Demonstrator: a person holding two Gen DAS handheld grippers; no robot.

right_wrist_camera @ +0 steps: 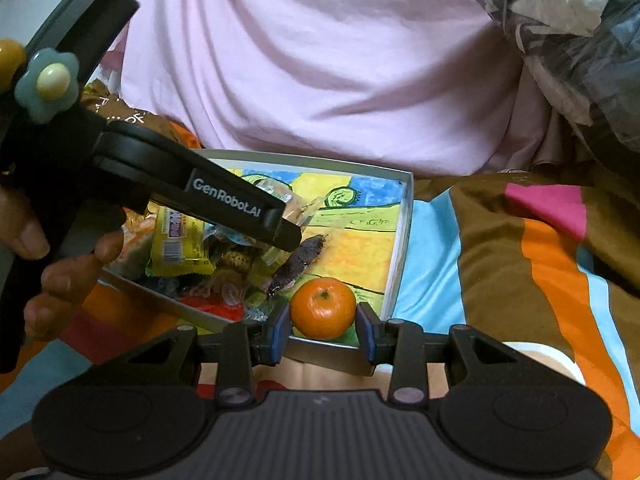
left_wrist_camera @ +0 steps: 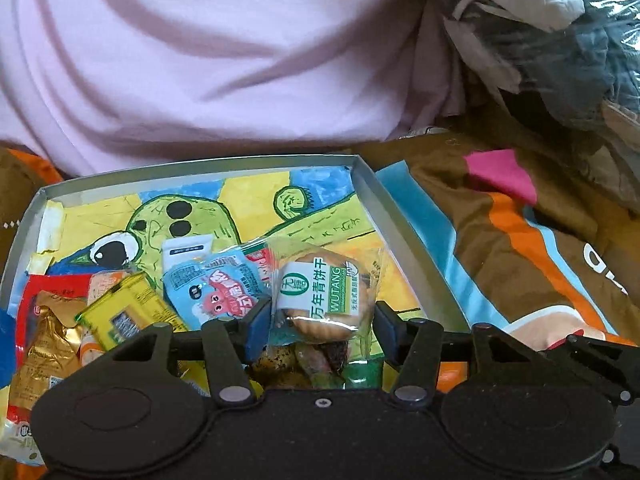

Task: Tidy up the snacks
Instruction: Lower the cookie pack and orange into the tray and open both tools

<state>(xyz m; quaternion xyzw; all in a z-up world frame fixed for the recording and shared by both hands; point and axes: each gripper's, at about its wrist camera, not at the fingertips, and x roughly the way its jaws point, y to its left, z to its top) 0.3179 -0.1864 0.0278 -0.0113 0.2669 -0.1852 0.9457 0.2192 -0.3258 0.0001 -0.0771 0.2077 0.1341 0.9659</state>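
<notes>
Left gripper (left_wrist_camera: 320,312) angled down over tray (left_wrist_camera: 200,164), clamping cookie pack (left_wrist_camera: 324,288). Right gripper (right_wrist_camera: 322,320) grips orange (right_wrist_camera: 322,307) at tray corner. Only right view shows the hand (right_wrist_camera: 60,264).

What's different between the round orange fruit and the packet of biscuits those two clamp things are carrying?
The orange fruit is bare, smooth and round; the biscuit packet is wrapped in clear crinkly plastic with a green and white label. The fruit sits between the right gripper's pads; the packet sits between the left gripper's. The fruit is one piece; the packet shows several pale biscuits stacked. Both sit over the painted tray.
</notes>
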